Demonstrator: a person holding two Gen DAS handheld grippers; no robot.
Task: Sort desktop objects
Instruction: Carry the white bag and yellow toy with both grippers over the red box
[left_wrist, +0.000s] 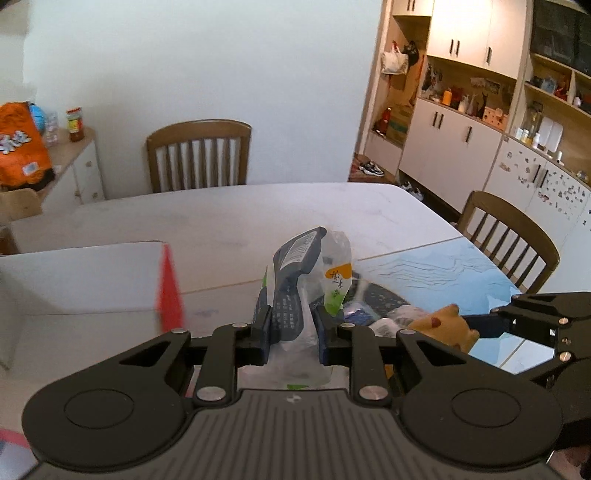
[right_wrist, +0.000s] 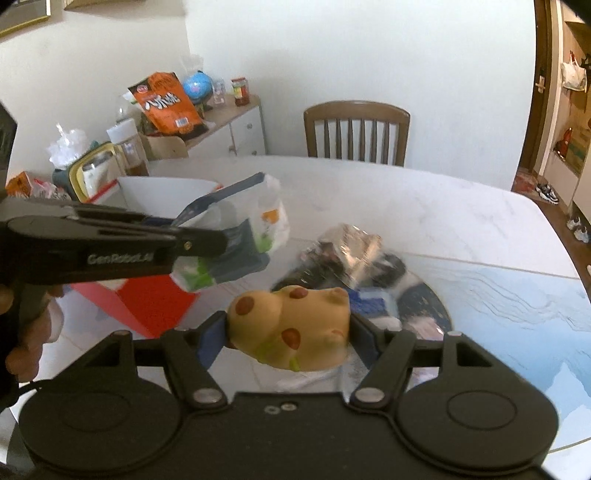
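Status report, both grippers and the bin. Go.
Left gripper shut on snack packet, lifted. Right gripper clamped on spotted yellow toy. Red-and-white bin open, nothing blocking. More packets on table.

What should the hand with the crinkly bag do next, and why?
Probably carry the bag a little further left, over the open red and white box, then let go. The left gripper is shut on the bag, already off the table, and the box sits close by. The right gripper holds the spotted toy, so it can wait.
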